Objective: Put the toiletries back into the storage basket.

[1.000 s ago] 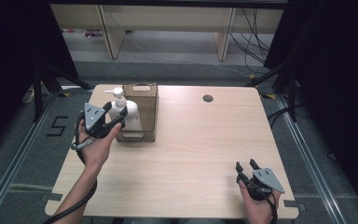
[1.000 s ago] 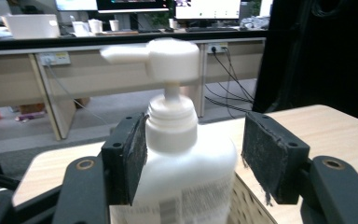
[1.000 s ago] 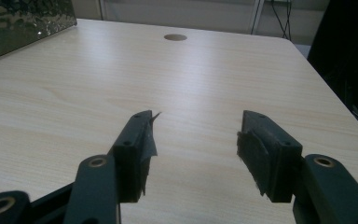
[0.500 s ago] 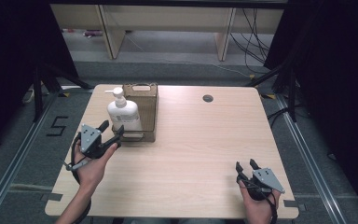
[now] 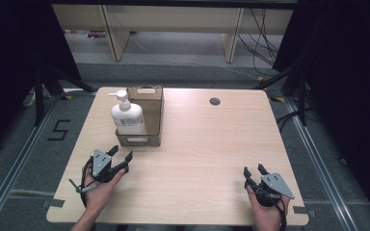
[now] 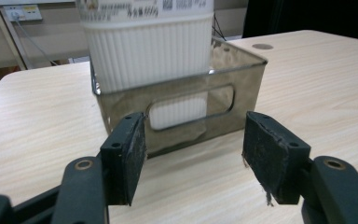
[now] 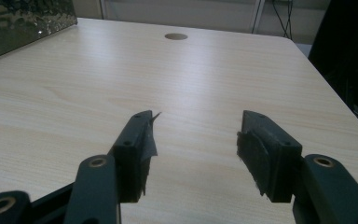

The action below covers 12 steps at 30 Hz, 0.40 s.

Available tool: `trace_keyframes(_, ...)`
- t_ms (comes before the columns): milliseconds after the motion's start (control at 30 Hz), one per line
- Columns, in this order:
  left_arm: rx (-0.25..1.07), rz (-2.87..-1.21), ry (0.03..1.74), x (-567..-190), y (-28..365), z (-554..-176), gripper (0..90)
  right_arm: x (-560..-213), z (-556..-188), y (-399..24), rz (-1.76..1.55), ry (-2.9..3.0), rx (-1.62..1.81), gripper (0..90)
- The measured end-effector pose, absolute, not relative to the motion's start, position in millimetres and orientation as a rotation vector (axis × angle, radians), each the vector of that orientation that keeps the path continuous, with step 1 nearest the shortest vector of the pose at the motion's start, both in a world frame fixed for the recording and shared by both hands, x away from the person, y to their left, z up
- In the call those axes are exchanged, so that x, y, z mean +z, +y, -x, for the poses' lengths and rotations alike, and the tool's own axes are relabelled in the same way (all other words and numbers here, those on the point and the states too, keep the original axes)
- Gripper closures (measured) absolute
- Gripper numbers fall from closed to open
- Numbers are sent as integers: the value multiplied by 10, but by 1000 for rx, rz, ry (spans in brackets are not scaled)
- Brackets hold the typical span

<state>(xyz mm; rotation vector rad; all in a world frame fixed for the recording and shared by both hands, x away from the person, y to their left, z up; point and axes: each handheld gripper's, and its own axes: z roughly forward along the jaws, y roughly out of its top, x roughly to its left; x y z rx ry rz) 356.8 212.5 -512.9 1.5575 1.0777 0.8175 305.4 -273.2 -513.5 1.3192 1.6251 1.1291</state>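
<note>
Pale wood grain covered the desk [image 5: 197, 159], which stood on grey flooring with shelving and loose cables behind it and a round hole [image 5: 215, 101] near its far edge. Toward the far left of the desk sat a brown box [image 5: 147, 120] with slot handles cut in its ends, and a white pump bottle [image 5: 126, 118] stood upright inside the box, at its near left part. In the left gripper view the ribbed white bottle [image 6: 149, 51] showed above the near wall and through the slot of the box [image 6: 186, 116]. The left gripper [image 5: 119, 155] lay low near the desk's near left edge, just in front of the box and apart from it, its jaws spread wide with nothing between them. The right gripper [image 5: 252, 172] rested at the near right corner, well apart from the box, its jaws likewise spread and empty over bare wood.
</note>
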Motion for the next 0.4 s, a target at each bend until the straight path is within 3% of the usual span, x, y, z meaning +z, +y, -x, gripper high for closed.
trace_keyframes(400, 802, -1570, 1091, -5231, 2154, -3578, 387, -5140, -3064, -2743, -1316, 1619, 1118, 455)
